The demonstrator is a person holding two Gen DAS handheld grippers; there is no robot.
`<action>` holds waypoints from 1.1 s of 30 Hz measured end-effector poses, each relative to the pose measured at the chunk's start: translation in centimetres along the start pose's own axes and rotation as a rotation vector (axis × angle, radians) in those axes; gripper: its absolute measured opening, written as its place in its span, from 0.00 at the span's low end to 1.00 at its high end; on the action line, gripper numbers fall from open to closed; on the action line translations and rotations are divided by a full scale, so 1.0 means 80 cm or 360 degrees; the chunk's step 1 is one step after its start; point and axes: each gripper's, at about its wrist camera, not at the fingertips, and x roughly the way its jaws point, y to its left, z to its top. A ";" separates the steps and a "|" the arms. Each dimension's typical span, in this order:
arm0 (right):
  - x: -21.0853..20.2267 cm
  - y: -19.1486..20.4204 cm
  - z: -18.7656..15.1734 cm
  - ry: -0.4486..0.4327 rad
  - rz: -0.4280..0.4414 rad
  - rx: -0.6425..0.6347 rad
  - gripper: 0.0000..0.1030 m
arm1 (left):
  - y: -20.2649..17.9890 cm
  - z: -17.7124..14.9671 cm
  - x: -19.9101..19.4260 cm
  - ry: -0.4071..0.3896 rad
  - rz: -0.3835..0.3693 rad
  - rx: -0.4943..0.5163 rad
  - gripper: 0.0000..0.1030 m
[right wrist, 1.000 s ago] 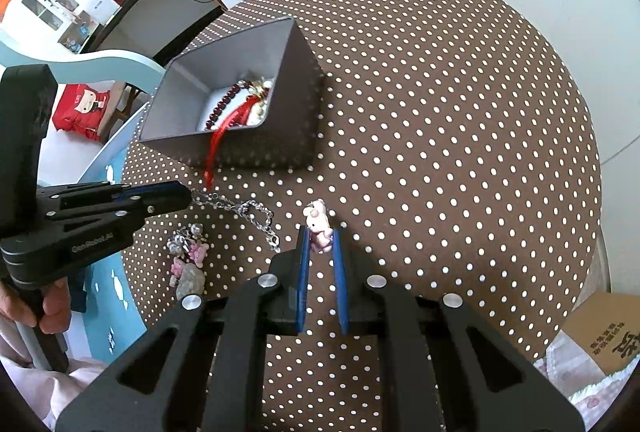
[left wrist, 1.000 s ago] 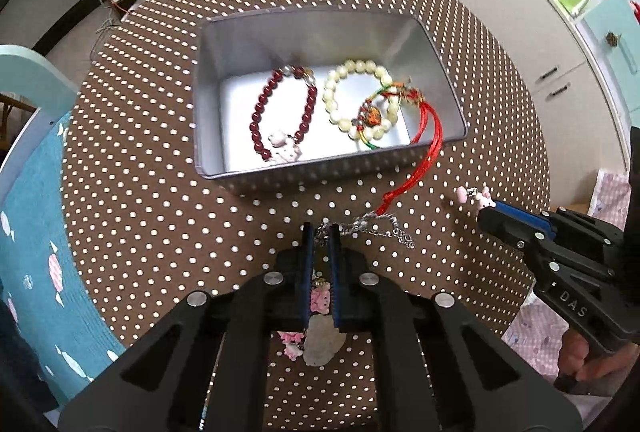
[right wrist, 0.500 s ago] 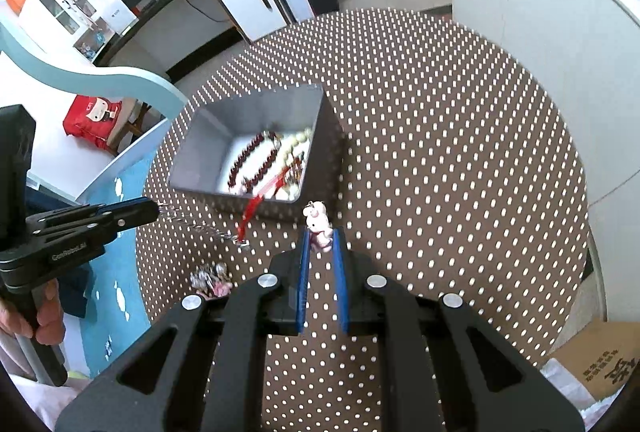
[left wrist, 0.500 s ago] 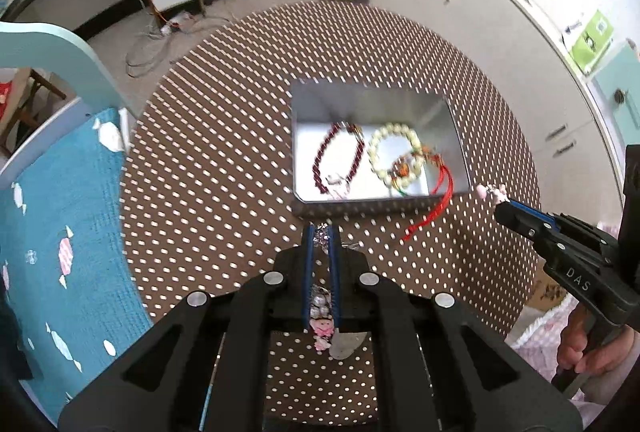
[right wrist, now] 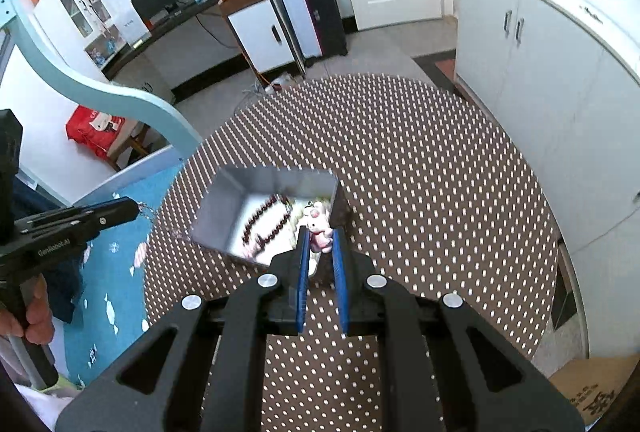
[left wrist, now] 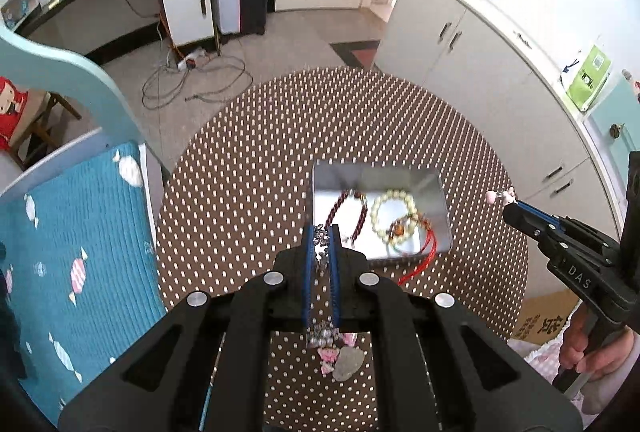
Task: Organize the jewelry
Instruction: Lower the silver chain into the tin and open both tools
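My left gripper [left wrist: 321,238] is shut on a silver charm chain [left wrist: 320,252]; its pink and grey charms [left wrist: 340,356] dangle beneath the fingers, above the dotted brown table [left wrist: 248,191]. To the right, my right gripper [left wrist: 505,200] is shut on a pink bunny charm [left wrist: 500,195], which shows close up in the right wrist view as the bunny charm [right wrist: 318,224] between the blue pads [right wrist: 302,264]. Below both stands the grey tin box [left wrist: 380,169], holding a dark red bead bracelet [left wrist: 360,211], a cream bead bracelet [left wrist: 390,209] and a red cord bracelet [left wrist: 424,256] draped over its near rim. I cannot tell whether chain and bunny are joined.
A teal patterned blanket [left wrist: 80,252] lies left of the round table. White cabinets [left wrist: 500,71] stand along the right, with a cardboard box [left wrist: 540,320] on the floor. A person's hand [left wrist: 592,352] grips the right handle. Cables [left wrist: 192,79] lie on the floor beyond.
Both grippers have risen well above the table, so the tin looks smaller. The chain's charms have come off the tabletop and now hang under my left gripper.
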 end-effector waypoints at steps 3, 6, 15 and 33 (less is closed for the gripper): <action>-0.003 0.007 0.015 -0.0039 0.0005 -0.0028 0.10 | -0.005 0.018 -0.014 -0.0069 -0.0017 0.0015 0.06; -0.002 0.014 0.026 -0.0066 0.0027 -0.0047 0.10 | -0.011 0.036 -0.029 -0.0138 -0.0043 0.0048 0.06; 0.024 0.029 0.030 -0.0003 0.0073 -0.0096 0.10 | -0.041 0.054 -0.026 -0.0159 -0.0082 0.0178 0.07; 0.031 0.008 0.021 0.0118 0.0009 0.0058 0.46 | -0.039 0.031 0.035 0.0060 -0.0074 0.0165 0.39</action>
